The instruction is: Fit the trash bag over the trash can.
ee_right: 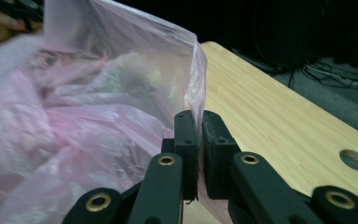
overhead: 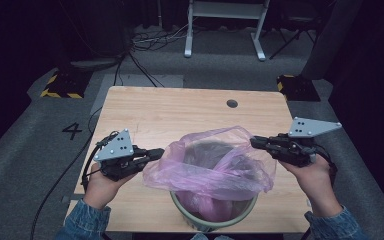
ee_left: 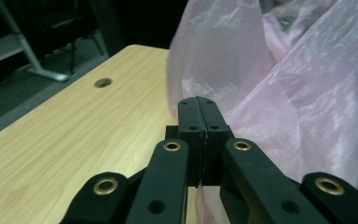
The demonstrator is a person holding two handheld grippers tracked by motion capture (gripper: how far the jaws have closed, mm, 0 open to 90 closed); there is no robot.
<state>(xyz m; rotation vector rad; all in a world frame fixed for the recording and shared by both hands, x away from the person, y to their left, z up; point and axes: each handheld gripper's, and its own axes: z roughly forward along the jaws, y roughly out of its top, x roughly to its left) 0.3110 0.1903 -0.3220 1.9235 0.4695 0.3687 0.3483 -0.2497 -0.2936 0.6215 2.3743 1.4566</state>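
A thin pink plastic bag [overhead: 215, 165] lines a round pale-green bin [overhead: 215, 217] at the near edge of the wooden table [overhead: 180, 110]. My left gripper [overhead: 161, 151] is at the bag's left rim, held level and pointing right. In the left gripper view the left gripper [ee_left: 198, 100] has its jaws pressed together on the bag's film [ee_left: 298, 107]. My right gripper [overhead: 254, 141] is at the bag's right rim and points left. In the right gripper view the right gripper [ee_right: 199, 116] pinches the upright edge of the bag [ee_right: 74, 121]. The bag's mouth is stretched between the two.
A round cable hole [overhead: 232, 103] lies in the table's far right part. Bare wood spreads behind the bin. On the floor beyond are cables, a white frame [overhead: 225, 30] and two yellow-and-black striped blocks [overhead: 60, 85].
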